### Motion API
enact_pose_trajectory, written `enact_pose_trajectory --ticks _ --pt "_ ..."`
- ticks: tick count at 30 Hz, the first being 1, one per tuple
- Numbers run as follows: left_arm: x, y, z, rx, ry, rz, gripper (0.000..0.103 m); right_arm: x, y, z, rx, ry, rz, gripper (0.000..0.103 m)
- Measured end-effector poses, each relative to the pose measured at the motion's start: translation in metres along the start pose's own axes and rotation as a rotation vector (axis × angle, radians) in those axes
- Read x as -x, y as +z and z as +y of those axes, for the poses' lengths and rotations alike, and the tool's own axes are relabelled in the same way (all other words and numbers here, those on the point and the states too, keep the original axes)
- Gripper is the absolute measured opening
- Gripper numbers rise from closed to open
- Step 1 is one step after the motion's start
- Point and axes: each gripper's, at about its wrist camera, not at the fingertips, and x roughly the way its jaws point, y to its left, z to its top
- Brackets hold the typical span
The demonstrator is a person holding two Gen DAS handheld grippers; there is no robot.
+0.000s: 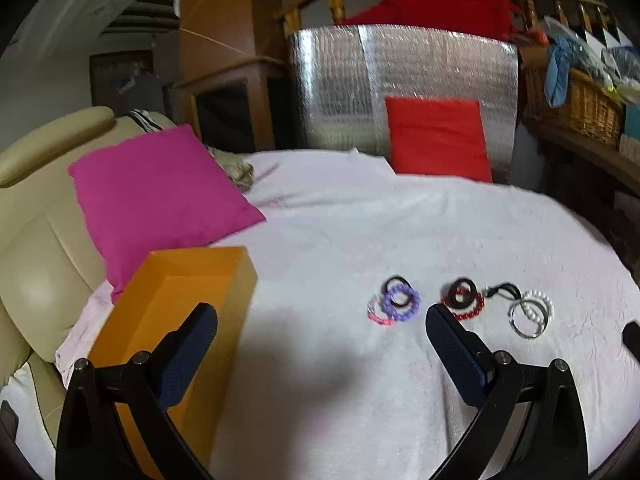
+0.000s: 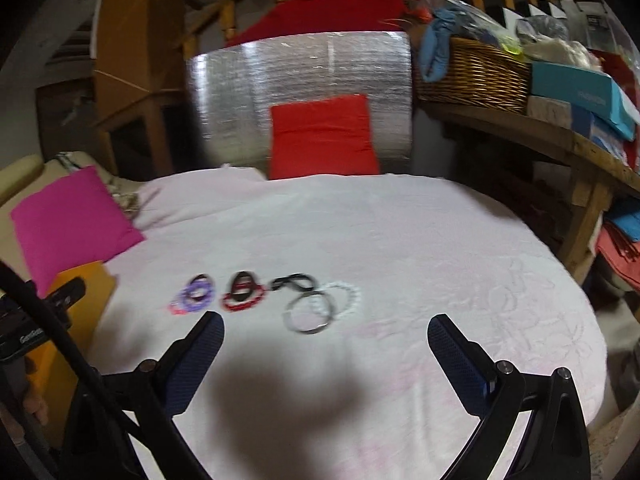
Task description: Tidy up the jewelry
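Several bracelets lie in a row on a pale pink cloth. A purple bead bracelet overlaps a pink one and a black ring. Right of it, a red bead bracelet lies under a black ring. A silver bangle and a white pearl bracelet lie furthest right, beside a black cord. An open orange box stands at the left. My left gripper is open, near the box. My right gripper is open, in front of the bangle.
A magenta cushion leans on a beige leather seat behind the box. A red cushion stands against a silver foil panel at the back. A wooden shelf with a wicker basket runs along the right.
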Motion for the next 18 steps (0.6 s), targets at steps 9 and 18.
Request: enact_pose_trajectory --ticks 9,18 --pt "-0.021 -0.004 0.001 -0.027 0.006 0.000 0.103 -0.023 -0.009 0.036 0.047 0.037 -0.025 0.103" --pt "-0.023 -0.011 -0.003 -0.018 -0.005 -0.025 0.103 -0.033 -0.008 0.031 -0.013 0.062 0.000 0.103"
